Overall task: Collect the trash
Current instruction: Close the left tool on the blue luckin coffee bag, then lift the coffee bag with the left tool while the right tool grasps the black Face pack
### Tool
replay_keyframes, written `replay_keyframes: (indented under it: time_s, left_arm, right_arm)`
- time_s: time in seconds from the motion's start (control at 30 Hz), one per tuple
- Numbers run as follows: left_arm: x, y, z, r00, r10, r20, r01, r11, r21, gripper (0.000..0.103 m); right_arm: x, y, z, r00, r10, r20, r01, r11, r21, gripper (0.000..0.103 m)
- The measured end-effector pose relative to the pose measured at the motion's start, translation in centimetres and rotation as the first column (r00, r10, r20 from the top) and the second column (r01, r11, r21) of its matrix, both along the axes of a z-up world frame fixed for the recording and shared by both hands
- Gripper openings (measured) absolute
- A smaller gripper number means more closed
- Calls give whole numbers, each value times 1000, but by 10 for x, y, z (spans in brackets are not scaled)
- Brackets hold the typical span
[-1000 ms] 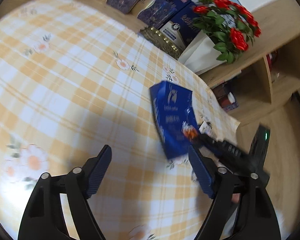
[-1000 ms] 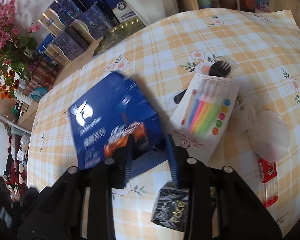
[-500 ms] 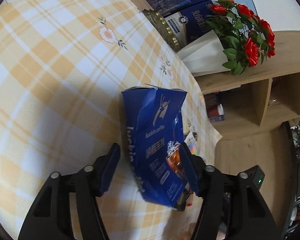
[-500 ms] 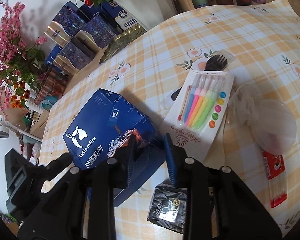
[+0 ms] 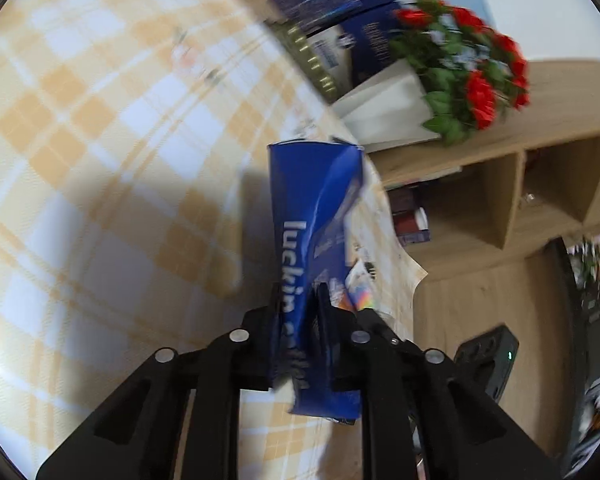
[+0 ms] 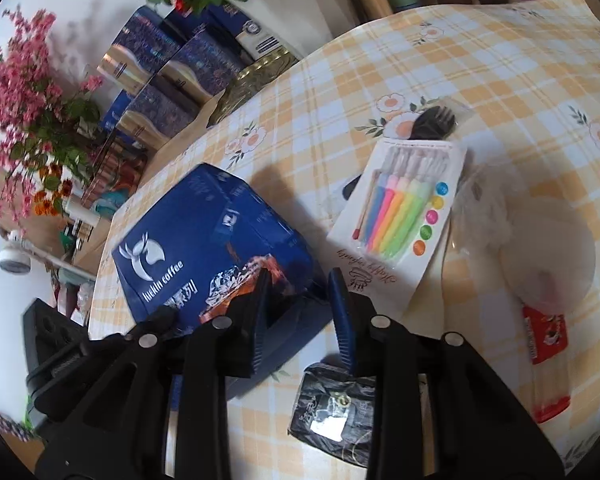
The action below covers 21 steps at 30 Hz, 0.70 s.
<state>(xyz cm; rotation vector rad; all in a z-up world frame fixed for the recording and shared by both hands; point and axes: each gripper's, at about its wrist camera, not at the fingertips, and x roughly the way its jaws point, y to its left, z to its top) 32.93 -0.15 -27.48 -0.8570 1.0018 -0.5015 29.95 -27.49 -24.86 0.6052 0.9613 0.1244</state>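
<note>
A blue Luckin coffee box (image 5: 300,200) stands on edge between my two grippers over the checked table. My left gripper (image 5: 299,296) has its jaws closing on the box's near end, and the pads press the carton so its side buckles. In the right wrist view the same blue box (image 6: 204,232) lies to the left, and my right gripper (image 6: 298,284) is shut on its right-hand corner. The left gripper's black body (image 6: 48,336) shows behind the box at lower left.
Right of the box lie a card of coloured pens (image 6: 400,208), a black plastic fork (image 6: 436,120), a clear plastic lid (image 6: 540,248), a red packet (image 6: 546,336) and a black wrapper (image 6: 332,412). Gift boxes (image 6: 160,80) and a red flower pot (image 5: 460,72) line the table's far edge.
My left gripper moved in on the blue box and its wide jaws closed on it, creasing the carton. The right gripper kept its hold and lowered the box toward the table.
</note>
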Motion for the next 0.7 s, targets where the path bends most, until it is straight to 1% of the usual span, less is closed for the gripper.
replay_keyframes:
  time_s: [0.03, 0.1, 0.13, 0.17, 0.2, 0.23, 0.27, 0.3, 0.4, 0.43, 0.47, 0.5, 0.53, 0.6, 0.63, 0.7]
  left_arm:
    - [-2, 1, 8, 1000, -5, 24, 5, 1000, 9, 14]
    - [-8, 4, 28, 997, -13, 73, 9, 998, 61, 14]
    - [-10, 5, 36, 995, -20, 99, 12, 996, 86, 13]
    - [-12, 8, 43, 993, -25, 117, 13, 995, 100, 13]
    - [-15, 11, 52, 990, -33, 138, 17, 993, 117, 13]
    - [-17, 15, 60, 988, -39, 152, 19, 991, 129, 13]
    - [-19, 19, 67, 986, -47, 159, 26, 991, 130, 13]
    - [-21, 22, 70, 986, -55, 160, 34, 991, 128, 13]
    - [-35, 35, 84, 981, -80, 179, 51, 985, 163, 13]
    - [-40, 39, 88, 979, -89, 184, 56, 983, 175, 13]
    - [-43, 42, 90, 978, -95, 186, 60, 982, 182, 13]
    - [-51, 50, 91, 978, -101, 184, 65, 979, 193, 13]
    - [-55, 55, 91, 979, -102, 179, 66, 978, 197, 13]
    - [-64, 68, 93, 981, -103, 166, 70, 978, 198, 13]
    - [-67, 72, 94, 982, -102, 161, 69, 977, 201, 13]
    - [-76, 82, 95, 983, -102, 154, 69, 976, 207, 13]
  right_arm:
    - [1, 0, 0, 1000, 18, -9, -18, 1000, 21, 32]
    - [-3, -5, 4, 1000, 12, 7, -12, 998, 66, 34]
    - [-6, -9, 9, 999, 6, 33, -8, 998, 65, 37]
    - [-8, -11, 14, 999, 15, 50, -18, 998, 52, 44]
    - [-11, -12, 18, 997, 34, 63, -36, 999, 33, 46]
    - [-15, -12, 24, 994, 65, 84, -65, 998, -4, 51]
    - [-19, -12, 28, 991, 86, 98, -83, 996, -33, 56]
    - [-23, -12, 31, 988, 110, 108, -103, 993, -62, 58]
    - [-40, -7, 35, 971, 207, 123, -185, 968, -168, 67]
    - [-47, -2, 35, 958, 256, 127, -224, 949, -222, 72]
    - [-51, 2, 35, 947, 296, 125, -256, 930, -263, 79]
    - [-57, 9, 34, 928, 352, 119, -301, 900, -315, 81]
    - [-61, 13, 33, 917, 382, 117, -325, 883, -338, 83]
    - [-70, 27, 30, 871, 482, 99, -405, 817, -411, 83]
    - [-74, 34, 28, 847, 524, 85, -435, 777, -456, 83]
    - [-78, 41, 24, 822, 564, 70, -463, 736, -494, 83]
